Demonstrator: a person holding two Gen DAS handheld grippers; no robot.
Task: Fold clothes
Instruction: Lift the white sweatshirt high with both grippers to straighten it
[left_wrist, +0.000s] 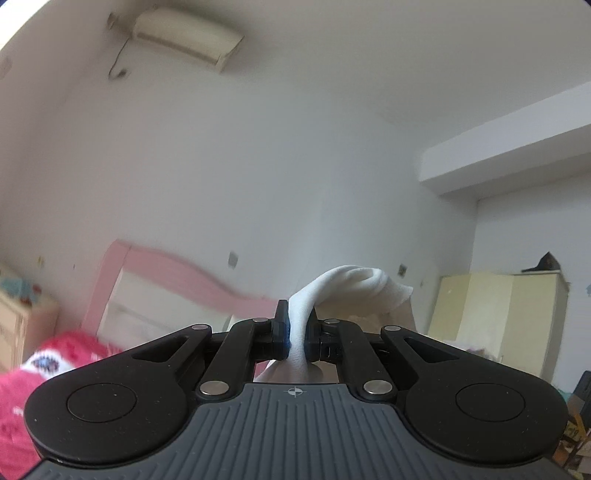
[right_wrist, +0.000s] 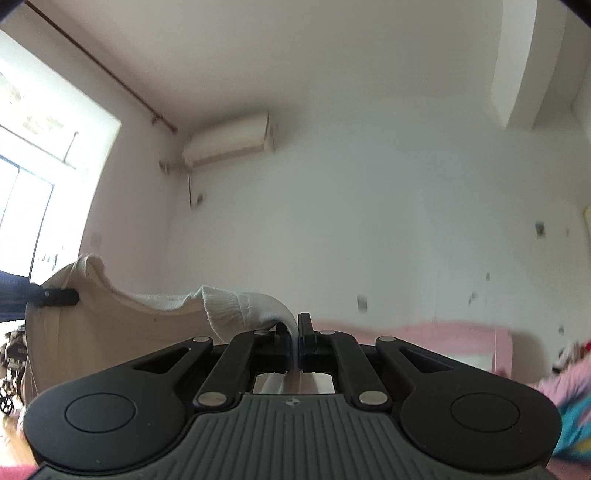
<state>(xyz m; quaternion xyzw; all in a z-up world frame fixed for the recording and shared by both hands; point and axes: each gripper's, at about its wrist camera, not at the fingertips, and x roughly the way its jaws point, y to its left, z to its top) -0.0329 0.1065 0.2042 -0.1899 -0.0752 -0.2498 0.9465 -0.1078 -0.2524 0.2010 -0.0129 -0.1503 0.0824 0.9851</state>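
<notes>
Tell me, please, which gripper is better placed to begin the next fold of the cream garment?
Neither clearly. The left gripper and the right gripper are each shut on an edge of the cream garment, which hangs spread between them. If forced, the right: its view shows the whole span.

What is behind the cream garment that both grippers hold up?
In the right wrist view the cream garment hangs from the left gripper and right gripper. Above it show wall and air conditioner; whatever lies behind it is hidden.
</notes>
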